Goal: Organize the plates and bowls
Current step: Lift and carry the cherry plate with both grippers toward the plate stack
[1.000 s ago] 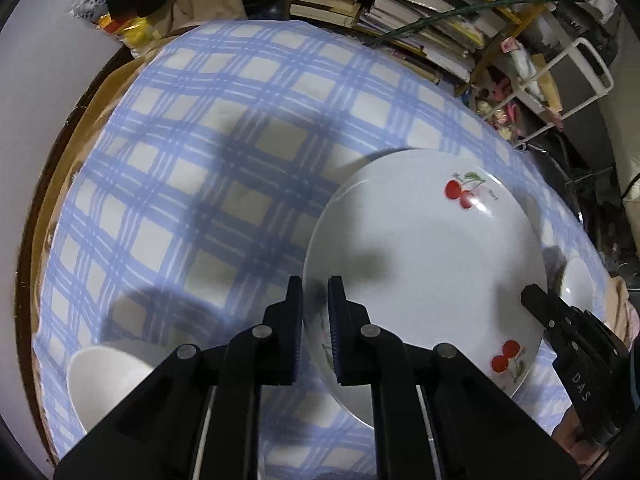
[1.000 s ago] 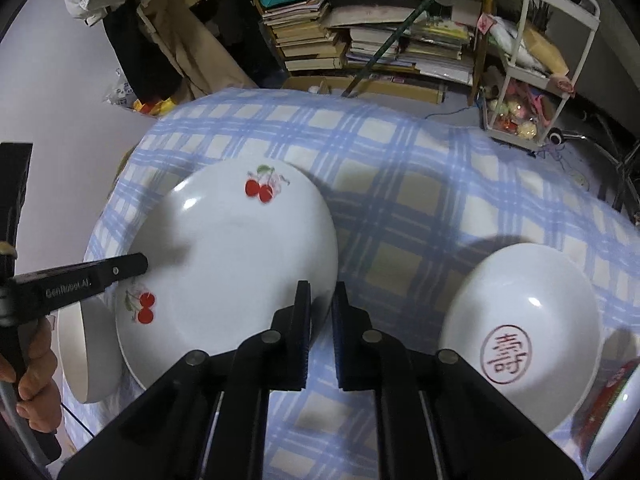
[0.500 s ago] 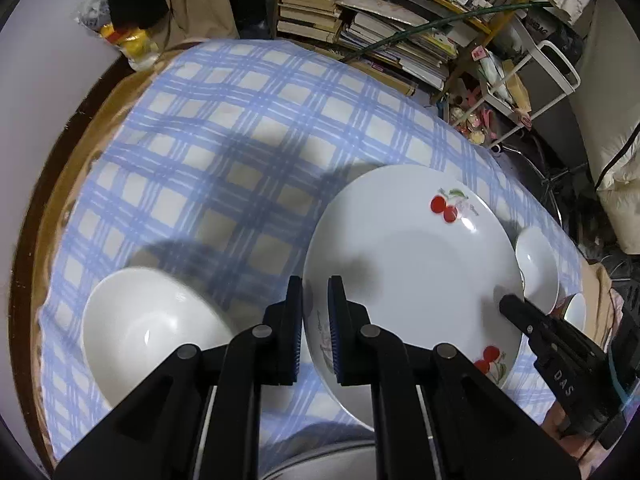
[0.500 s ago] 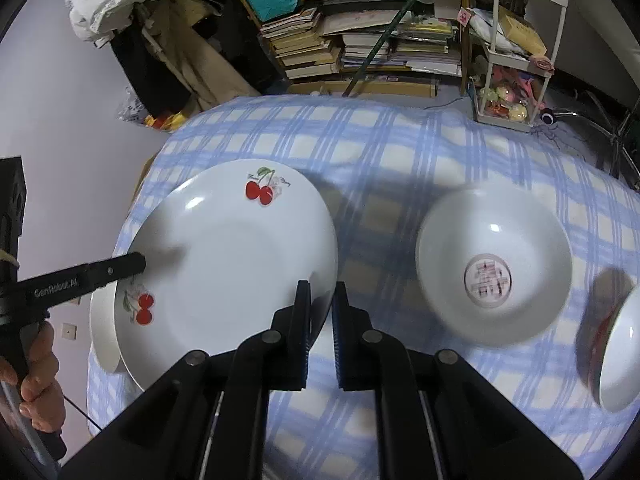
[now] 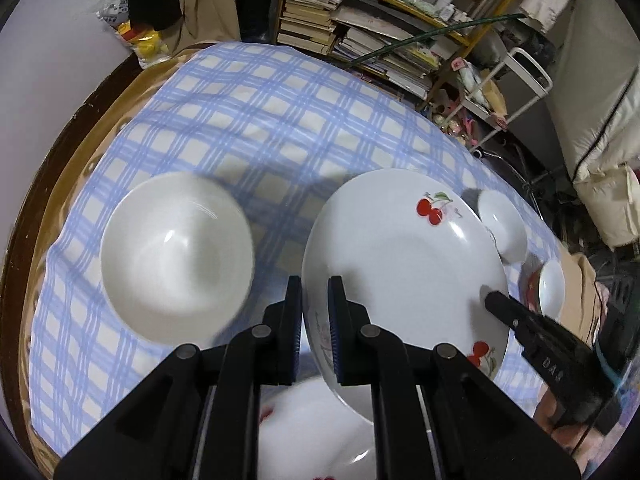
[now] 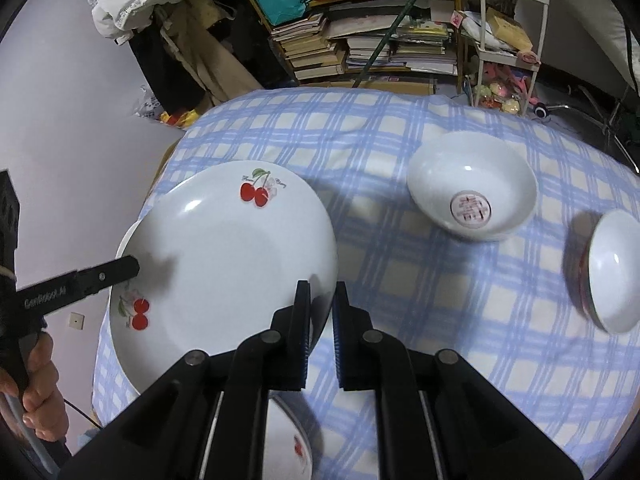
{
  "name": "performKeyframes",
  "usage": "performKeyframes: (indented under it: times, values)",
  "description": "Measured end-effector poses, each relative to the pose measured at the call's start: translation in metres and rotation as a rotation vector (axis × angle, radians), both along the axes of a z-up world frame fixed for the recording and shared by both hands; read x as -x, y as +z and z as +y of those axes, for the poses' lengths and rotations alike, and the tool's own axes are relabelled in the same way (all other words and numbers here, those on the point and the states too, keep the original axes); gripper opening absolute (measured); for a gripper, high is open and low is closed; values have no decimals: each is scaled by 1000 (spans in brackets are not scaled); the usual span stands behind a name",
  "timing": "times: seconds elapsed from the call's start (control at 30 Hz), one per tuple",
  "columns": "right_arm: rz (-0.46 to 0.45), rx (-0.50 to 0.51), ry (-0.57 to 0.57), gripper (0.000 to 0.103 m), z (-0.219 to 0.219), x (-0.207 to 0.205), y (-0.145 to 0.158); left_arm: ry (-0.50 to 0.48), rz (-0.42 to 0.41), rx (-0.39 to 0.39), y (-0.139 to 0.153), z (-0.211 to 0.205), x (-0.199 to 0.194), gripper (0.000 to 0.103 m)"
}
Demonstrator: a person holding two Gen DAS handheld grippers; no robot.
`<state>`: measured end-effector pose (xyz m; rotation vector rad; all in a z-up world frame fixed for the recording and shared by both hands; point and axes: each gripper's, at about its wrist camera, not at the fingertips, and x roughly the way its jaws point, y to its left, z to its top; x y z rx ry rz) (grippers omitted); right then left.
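Observation:
A large white cherry plate (image 5: 404,264) (image 6: 228,264) hangs above the checked tablecloth, pinched at opposite rims. My left gripper (image 5: 314,312) is shut on its near left rim. My right gripper (image 6: 322,316) is shut on its right rim; it also shows in the left wrist view (image 5: 496,300). A plain white bowl (image 5: 176,252) sits on the cloth left of the plate. A second cherry plate (image 5: 320,436) (image 6: 292,440) lies below the held one. A white bowl with a red emblem (image 6: 472,192) and a red-sided bowl (image 6: 612,272) sit to the right.
The round table (image 5: 80,120) with its blue checked cloth (image 6: 400,128) has a brown edge at the left. Beyond it stand stacked books (image 6: 360,48), a white wire cart (image 6: 508,40) and hanging clothes (image 6: 180,52).
Both grippers have pulled back and up with the cherry plate between them. The plain bowl, the emblem bowl and a second cherry plate below have come into view.

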<state>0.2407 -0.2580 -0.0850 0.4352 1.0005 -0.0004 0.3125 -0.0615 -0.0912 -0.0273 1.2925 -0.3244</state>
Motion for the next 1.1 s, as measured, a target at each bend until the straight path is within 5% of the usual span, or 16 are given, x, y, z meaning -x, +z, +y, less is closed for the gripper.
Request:
performKeyframes:
  times: [0.47, 1.1]
  values:
    - [-32, -35, 31, 12, 35, 72, -7, 14, -45, -11, 15, 40, 80, 12]
    - [-48, -39, 35, 12, 82, 138, -29, 82, -63, -4, -7, 89, 153, 12]
